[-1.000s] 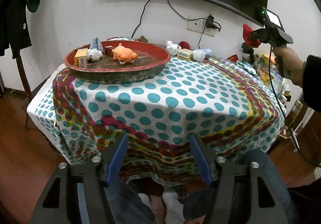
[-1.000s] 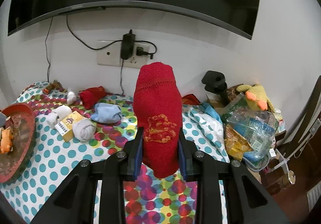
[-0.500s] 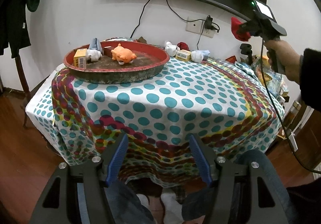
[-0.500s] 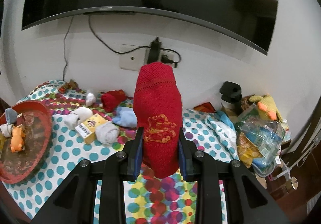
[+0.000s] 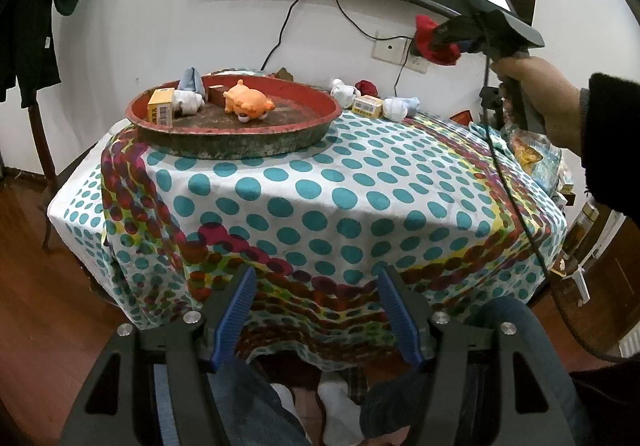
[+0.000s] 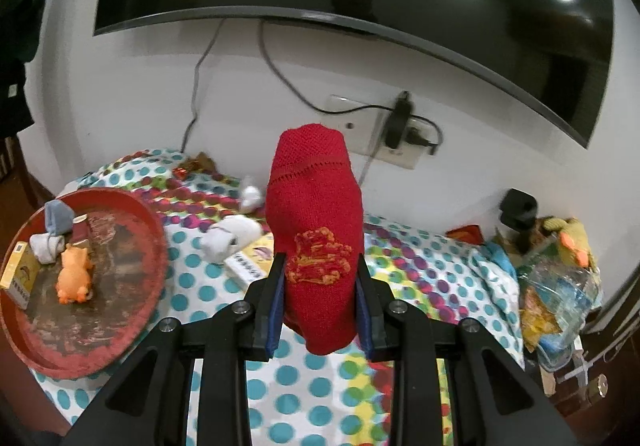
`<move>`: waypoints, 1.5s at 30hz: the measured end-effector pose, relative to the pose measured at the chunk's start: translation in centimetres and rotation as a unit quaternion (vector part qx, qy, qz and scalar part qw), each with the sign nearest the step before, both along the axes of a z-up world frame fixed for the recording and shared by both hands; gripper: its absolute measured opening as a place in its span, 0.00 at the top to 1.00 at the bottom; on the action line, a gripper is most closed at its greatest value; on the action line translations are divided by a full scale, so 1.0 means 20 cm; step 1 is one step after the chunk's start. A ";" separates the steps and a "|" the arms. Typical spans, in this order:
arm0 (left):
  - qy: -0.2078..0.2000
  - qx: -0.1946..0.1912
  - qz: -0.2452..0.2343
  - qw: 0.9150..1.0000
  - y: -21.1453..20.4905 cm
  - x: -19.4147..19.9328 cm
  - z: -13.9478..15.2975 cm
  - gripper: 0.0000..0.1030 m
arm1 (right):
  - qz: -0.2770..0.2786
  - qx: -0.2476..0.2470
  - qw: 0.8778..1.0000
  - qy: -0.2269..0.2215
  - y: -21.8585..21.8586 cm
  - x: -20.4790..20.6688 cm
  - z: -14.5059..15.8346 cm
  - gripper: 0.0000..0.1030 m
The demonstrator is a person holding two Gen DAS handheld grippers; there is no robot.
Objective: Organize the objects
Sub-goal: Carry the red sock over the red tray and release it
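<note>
My right gripper is shut on a red rolled sock and holds it high above the dotted table; the sock also shows in the left wrist view. A round red tray at the table's left holds an orange toy pig, a yellow box and white and grey socks. It shows at the left in the right wrist view. My left gripper is open and empty, low in front of the table's near edge.
Near the back wall lie white socks, a yellow box and a red sock. Plastic bags and a yellow duck toy crowd the table's right end. A TV and a wall socket are behind.
My right gripper has swung left and higher with the red sock, so the tray has come into its view. The left gripper has stayed still.
</note>
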State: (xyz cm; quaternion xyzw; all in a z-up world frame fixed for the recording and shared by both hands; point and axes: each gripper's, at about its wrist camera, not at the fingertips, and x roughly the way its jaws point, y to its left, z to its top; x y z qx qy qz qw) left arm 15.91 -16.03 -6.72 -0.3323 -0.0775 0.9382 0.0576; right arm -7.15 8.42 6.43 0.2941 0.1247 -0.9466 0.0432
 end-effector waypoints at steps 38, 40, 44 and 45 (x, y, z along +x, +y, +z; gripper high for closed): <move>-0.027 0.001 -0.004 1.000 -0.04 -0.03 -0.09 0.37 | 0.311 0.014 0.938 -0.155 -1.20 0.43 -0.60 0.66; -0.027 -0.001 -0.004 1.000 -0.04 -0.03 -0.09 0.37 | 0.306 0.007 0.938 -0.160 -1.19 0.41 -0.60 0.50; -0.022 -0.003 -0.004 1.000 -0.04 -0.03 -0.09 0.37 | 0.308 -0.022 0.947 -0.087 -1.07 0.45 -0.48 0.22; -0.018 -0.002 -0.006 1.000 -0.04 -0.02 -0.09 0.37 | 0.307 -0.033 0.949 -0.067 -1.01 0.47 -0.43 0.21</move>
